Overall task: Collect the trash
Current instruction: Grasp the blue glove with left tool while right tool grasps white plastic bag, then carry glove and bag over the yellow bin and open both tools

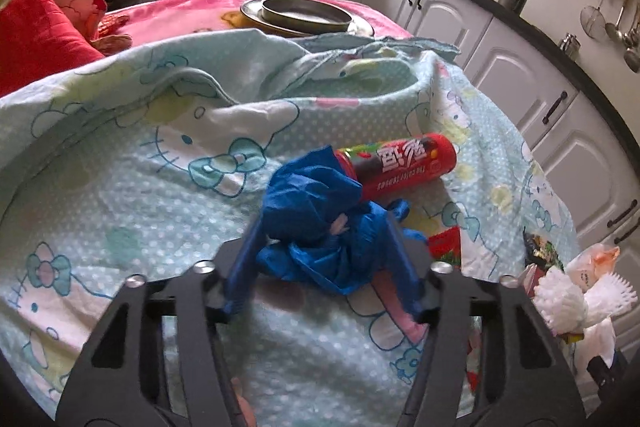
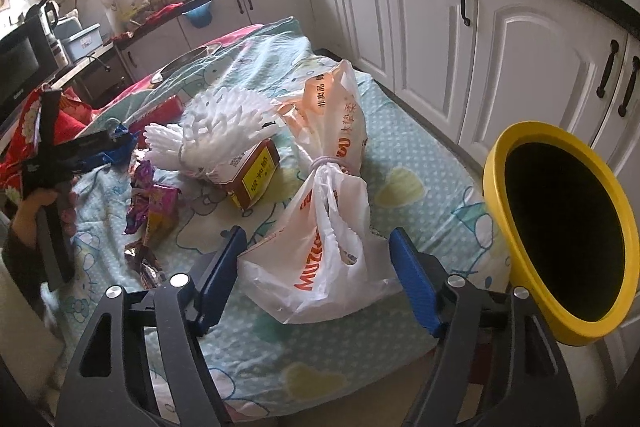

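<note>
A crumpled blue plastic bag [image 1: 316, 223] lies on the cartoon-print bed sheet [image 1: 140, 187], with a red snack tube [image 1: 404, 163] right behind it. My left gripper [image 1: 324, 227] has its blue fingers against both sides of the bag and is shut on it. In the right wrist view a tied white plastic bag [image 2: 332, 227] with orange lettering lies between the fingers of my right gripper [image 2: 316, 233]. The pads stand close beside it without squeezing it, so the gripper is open. A yellow-rimmed bin [image 2: 496, 163] with a dark inside stands at the right.
Torn snack wrappers [image 2: 156, 207], a white foam net [image 2: 224, 123] and a brown and yellow box [image 2: 256, 179] lie on the sheet. Steel plates [image 1: 304, 13] sit at the far end. Red cushions [image 1: 36, 31] are at the left, white cabinets [image 2: 440, 39] along the right.
</note>
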`<state>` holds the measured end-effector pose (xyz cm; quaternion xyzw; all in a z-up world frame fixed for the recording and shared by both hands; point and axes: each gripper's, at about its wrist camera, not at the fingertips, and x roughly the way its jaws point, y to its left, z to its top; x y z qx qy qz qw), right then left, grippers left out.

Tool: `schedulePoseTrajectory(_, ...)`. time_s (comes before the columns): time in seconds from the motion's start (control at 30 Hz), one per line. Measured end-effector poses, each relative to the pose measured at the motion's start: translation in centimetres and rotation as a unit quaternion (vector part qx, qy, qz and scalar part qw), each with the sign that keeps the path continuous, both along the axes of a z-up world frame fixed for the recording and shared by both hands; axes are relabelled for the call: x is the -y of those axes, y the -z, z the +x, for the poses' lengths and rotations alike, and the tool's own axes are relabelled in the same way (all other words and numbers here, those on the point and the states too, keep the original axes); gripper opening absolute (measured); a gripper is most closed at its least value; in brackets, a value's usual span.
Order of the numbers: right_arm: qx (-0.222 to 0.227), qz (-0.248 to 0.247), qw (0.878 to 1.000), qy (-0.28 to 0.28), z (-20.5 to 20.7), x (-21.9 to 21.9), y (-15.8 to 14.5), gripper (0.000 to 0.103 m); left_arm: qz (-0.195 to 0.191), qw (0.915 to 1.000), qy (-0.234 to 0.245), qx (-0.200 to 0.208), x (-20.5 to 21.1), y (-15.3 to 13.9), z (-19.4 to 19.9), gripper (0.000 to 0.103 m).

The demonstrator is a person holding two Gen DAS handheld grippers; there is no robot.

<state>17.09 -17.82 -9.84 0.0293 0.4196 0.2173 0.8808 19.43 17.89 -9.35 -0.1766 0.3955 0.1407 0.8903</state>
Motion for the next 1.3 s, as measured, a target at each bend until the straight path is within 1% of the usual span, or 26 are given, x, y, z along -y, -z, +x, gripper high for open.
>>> schedulePoseTrajectory(0.03, -0.001, 0.001, 1.0, 0.0, 0.0, 0.0, 0.0, 0.067, 0.001, 1.0, 0.003, -0.001, 0.0, 0.1, 0.0, 0.036)
schedulePoseTrajectory(0.07, -0.003, 0.004, 1.0, -0.001, 0.0, 0.0, -0.1, 0.066, 0.004, 1.0, 0.006, -0.003, 0.1, 0.1, 0.0, 0.03)
schedulePoseTrajectory(0.17, -0.008, 0.011, 1.0, 0.001, 0.1, 0.3, 0.0, 0.06, 0.005, 0.9999, 0.01, -0.004, 0.1, 0.1, -0.1, 0.019)
schedulePoseTrajectory(0.23, -0.009, 0.014, 1.0, 0.003, 0.1, 0.4, -0.1, 0.053, 0.001, 0.9999, 0.014, -0.004, 0.0, 0.1, -0.2, 0.016)
schedulePoseTrajectory(0.27, -0.01, 0.016, 1.0, 0.003, 0.1, 0.5, -0.2, 0.051, 0.001, 0.9999, 0.015, -0.004, 0.0, 0.1, -0.4, 0.014)
schedulePoseTrajectory(0.33, -0.009, 0.016, 1.0, 0.004, 0.2, 0.7, -0.3, 0.039, -0.002, 0.9999, 0.015, -0.002, -0.1, 0.0, -0.6, 0.012)
schedulePoseTrajectory(0.4, -0.01, 0.019, 1.0, 0.005, 0.3, 1.0, -0.4, 0.032, -0.003, 0.9999, 0.014, 0.001, -0.1, -0.2, -0.9, 0.012)
schedulePoseTrajectory(0.47, -0.011, 0.026, 1.0, 0.007, 0.2, 1.3, -0.5, 0.029, -0.003, 0.9999, 0.013, 0.005, 0.1, -0.4, -1.3, 0.011)
schedulePoseTrajectory(0.53, -0.009, 0.028, 1.0, 0.008, 0.4, 1.4, -0.7, 0.024, -0.001, 0.9999, 0.012, 0.01, 0.2, -0.8, -1.6, 0.011)
schedulePoseTrajectory(0.7, 0.003, 0.033, 0.999, 0.017, 0.4, 2.1, -1.6, 0.018, 0.003, 0.9995, 0.008, 0.031, 0.3, -2.4, -2.8, 0.011)
schedulePoseTrajectory(0.9, 0.021, 0.042, 0.998, 0.038, 0.6, 3.6, -3.0, 0.018, 0.015, 0.9976, 0.019, 0.065, 1.5, -5.3, -3.8, 0.011)
schedulePoseTrajectory(1.03, 0.03, 0.054, 0.997, 0.052, 0.9, 5.1, -3.8, 0.018, 0.022, 0.9952, 0.037, 0.088, 3.1, -7.2, -4.3, 0.011)
schedulePoseTrajectory(1.3, 0.05, 0.072, 0.993, 0.075, 1.3, 7.4, -5.6, 0.018, 0.033, 0.9893, 0.087, 0.112, 7.4, -9.5, -4.3, 0.011)
